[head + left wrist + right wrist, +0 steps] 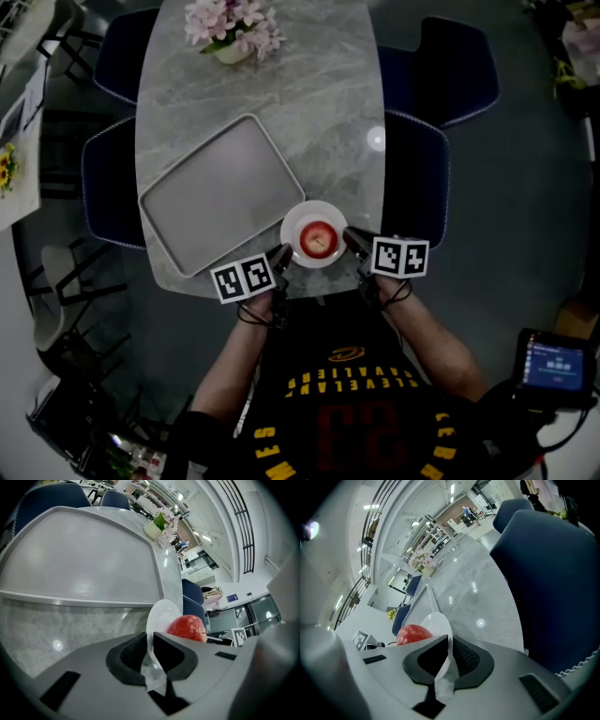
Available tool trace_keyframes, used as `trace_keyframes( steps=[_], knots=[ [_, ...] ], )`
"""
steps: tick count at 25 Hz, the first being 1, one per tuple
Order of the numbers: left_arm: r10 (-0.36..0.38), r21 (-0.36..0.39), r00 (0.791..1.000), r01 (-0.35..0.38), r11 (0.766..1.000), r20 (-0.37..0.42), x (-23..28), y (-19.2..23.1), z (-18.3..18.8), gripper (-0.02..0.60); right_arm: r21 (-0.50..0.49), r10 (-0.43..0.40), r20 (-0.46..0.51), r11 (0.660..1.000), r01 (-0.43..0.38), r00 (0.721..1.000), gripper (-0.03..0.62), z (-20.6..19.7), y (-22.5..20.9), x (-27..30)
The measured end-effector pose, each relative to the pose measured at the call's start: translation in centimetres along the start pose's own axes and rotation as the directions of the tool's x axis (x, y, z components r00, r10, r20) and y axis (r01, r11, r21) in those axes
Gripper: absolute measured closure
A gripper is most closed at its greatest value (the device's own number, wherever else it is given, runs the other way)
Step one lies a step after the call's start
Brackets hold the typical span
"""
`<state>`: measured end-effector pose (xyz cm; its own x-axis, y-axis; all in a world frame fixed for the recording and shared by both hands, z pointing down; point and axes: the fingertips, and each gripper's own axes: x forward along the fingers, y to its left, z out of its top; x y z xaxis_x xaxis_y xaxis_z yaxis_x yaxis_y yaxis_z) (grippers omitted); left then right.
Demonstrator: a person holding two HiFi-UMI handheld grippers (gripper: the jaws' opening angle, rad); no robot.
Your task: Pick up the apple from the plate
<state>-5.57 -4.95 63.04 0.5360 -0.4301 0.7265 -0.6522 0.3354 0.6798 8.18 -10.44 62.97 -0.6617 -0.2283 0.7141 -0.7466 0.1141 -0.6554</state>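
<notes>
The apple (319, 239) is open from above, yet both sides are blocked: the left gripper (283, 255) and right gripper (352, 239) clamp their fingers on opposite rims of the plate (293, 223). The tray (220, 192) crowds the plate's far-left side (just beside it), while bare tabletop (328, 122) runs clear beyond toward the flowers (232, 28).
</notes>
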Motion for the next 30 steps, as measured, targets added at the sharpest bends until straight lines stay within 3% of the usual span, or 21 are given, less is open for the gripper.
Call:
trace_keyframes(
  steps=[14,30],
  knots=[
    [0.042,0.07,0.998,-0.039,0.997,-0.046,3.0,0.0,-3.5,0.535,0.038,-0.03,0.018,0.999,0.029,0.999,0.553,-2.6,-4.4,-1.2],
    [0.056,0.075,0.995,-0.05,0.996,-0.079,3.3,0.6,-4.1,0.535,0.03,-0.043,0.025,0.999,0.042,0.999,0.553,-3.2,-4.8,-0.6]
  ],
)
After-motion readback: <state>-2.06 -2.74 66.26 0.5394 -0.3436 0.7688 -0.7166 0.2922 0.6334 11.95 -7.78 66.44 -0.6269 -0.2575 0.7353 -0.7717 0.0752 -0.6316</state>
